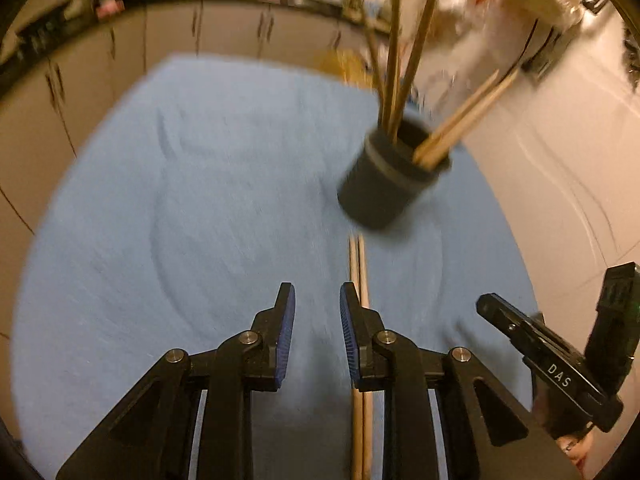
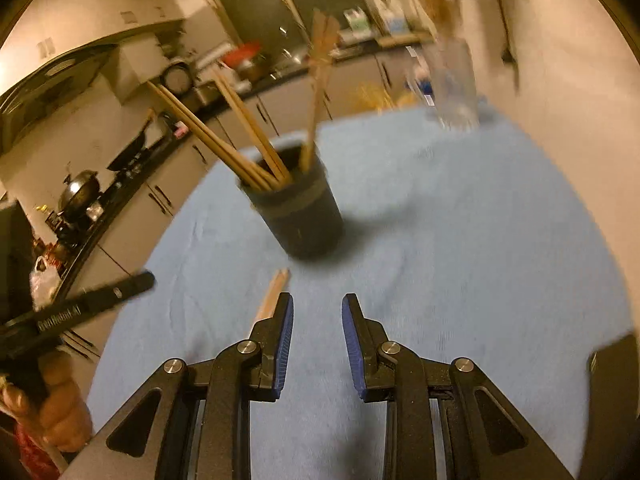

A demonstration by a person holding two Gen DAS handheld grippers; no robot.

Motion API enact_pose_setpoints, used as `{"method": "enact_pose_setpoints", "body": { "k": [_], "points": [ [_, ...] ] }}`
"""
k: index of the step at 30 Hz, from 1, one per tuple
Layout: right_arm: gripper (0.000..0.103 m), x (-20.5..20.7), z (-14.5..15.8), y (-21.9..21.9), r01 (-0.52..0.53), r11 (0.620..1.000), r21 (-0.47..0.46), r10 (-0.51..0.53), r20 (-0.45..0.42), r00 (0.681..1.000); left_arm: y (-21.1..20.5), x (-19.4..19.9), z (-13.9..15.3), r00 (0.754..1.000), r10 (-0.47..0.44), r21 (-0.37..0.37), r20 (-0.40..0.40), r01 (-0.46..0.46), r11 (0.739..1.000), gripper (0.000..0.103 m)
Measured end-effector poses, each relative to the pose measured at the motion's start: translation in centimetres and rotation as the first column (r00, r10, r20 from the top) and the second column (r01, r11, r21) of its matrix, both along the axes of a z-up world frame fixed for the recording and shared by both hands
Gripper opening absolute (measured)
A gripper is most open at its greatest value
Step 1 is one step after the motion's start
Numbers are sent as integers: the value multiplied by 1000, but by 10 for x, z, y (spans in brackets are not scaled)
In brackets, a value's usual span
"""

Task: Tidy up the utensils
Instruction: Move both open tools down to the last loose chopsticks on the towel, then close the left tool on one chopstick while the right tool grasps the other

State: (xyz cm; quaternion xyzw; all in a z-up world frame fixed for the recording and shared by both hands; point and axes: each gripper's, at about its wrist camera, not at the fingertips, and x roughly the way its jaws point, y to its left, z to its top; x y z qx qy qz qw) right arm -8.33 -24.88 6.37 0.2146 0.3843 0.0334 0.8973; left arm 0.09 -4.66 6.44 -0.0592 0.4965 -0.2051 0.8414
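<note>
Left wrist: chopsticks (image 1: pixel 362 280) pointing cupward (image 1: pixel 394 176).

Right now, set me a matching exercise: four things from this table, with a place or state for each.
Things:
1. cup
2. loose chopsticks
3. left gripper
4. cloth

Places or states:
A. lying flat on the cloth, in front of the cup
B. blue, spread over the table
C. dark, upright, holding wooden sticks
D. open, nothing between its fingers

Pairs: 1-C, 2-A, 3-D, 4-B
</note>
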Motion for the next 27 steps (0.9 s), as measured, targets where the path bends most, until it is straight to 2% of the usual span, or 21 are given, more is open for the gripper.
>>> {"method": "enact_pose_setpoints", "body": {
  "k": [4, 12, 15, 20, 22, 27],
  "points": [
    [27, -3, -24, -9, 14, 999, 46, -11, -77, 997, -20, 6, -20, 998, -34, 29, -60, 36, 999, 22],
    [27, -9, -27, -23, 44, 997, 65, -40, -68, 997, -51, 19, -39, 992, -68, 83, -105, 77, 994, 21],
    [27, -9, -28, -29, 49, 995, 83, -43, -74, 996, -59, 22, -46, 991, -76, 111, -112, 89, 990, 17],
    [27, -9, -27, -28, 44, 996, 83, -39, -67, 997, -70, 24, -45, 995, -75, 181, -68, 86, 980, 16],
    [27, -8, -26, -26, 38, 996, 82, -33, -67, 997, -71, 22, -46, 997, -69, 225, -40, 76, 971, 8],
    [27, -5, -24, -20, 22, 996, 89, -16, -74, 997, -58, 14, -47, 1000, -22, 251, -17, 25, 968, 8]
  ]
}}
